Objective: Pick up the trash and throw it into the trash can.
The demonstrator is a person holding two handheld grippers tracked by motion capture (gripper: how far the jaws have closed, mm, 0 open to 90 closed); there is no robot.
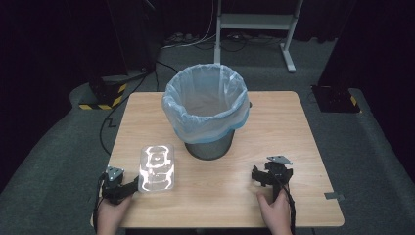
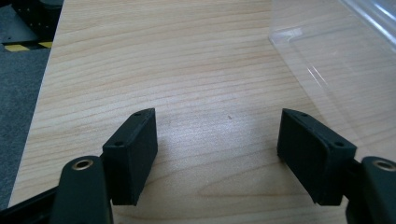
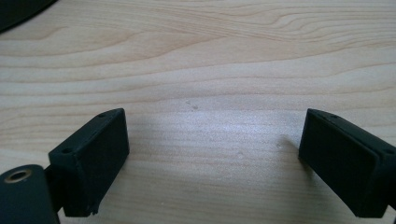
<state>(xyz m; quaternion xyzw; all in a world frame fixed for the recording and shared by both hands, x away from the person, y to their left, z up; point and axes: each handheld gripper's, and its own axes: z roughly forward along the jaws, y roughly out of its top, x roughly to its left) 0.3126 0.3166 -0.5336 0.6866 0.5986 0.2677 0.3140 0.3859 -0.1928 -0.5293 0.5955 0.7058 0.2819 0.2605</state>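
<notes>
A clear plastic container (image 1: 157, 167) lies flat on the wooden table (image 1: 303, 147), front left of a mesh waste bin (image 1: 205, 110) lined with a pale blue bag. My left gripper (image 1: 120, 183) rests on the table just left of the container, jaws wide open with bare wood between them; the container's clear edge (image 2: 327, 60) shows to its upper right. My right gripper (image 1: 271, 174) sits at the front right of the table, open, nothing between its jaws (image 3: 215, 154).
The bin stands at the table's middle back. A small grey piece (image 1: 334, 196) lies near the table's right front corner. Beyond the table are a white metal frame (image 1: 288, 39), cables on the floor, and black stands with yellow-black striped tape (image 1: 105, 95).
</notes>
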